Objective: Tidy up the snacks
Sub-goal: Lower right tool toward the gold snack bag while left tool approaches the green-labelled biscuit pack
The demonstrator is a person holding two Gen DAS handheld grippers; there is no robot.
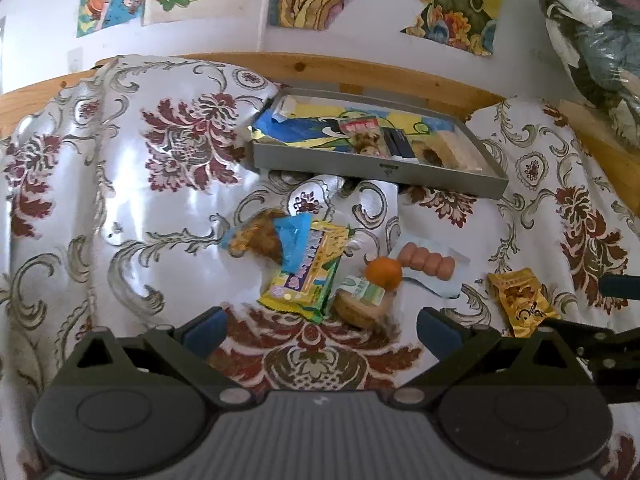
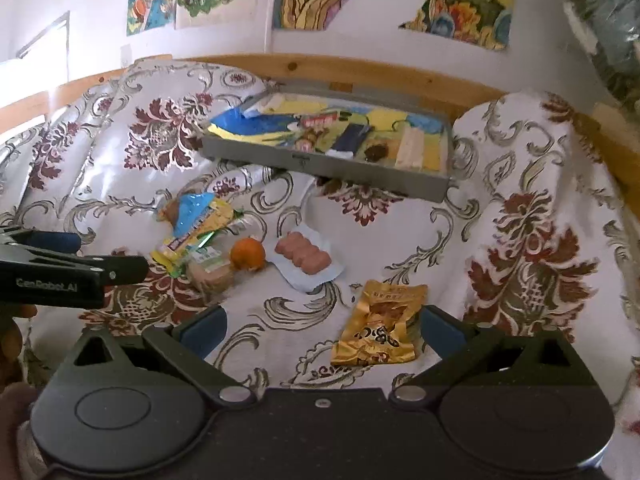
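Nearest, the left gripper [image 1: 322, 330] hangs with its jaws spread wide and nothing between them, just short of a heap of snacks on the floral cloth [image 1: 120, 208]. The right gripper [image 2: 322, 330] is likewise wide apart and empty, the gold snack packet [image 2: 378, 330] lying flat between its fingertips, nearer the right one. Beyond the left gripper lie a round brown pastry in clear wrap [image 1: 360, 300], a yellow-green snack bar wrapper [image 1: 310, 274], a blue-topped bag [image 1: 266, 238], an orange [image 1: 384, 273] and a clear pack of 4 pink sausages [image 1: 428, 266]. Farther back, a grey tray [image 1: 376, 168] tilts on the cloth, with several snacks already inside.
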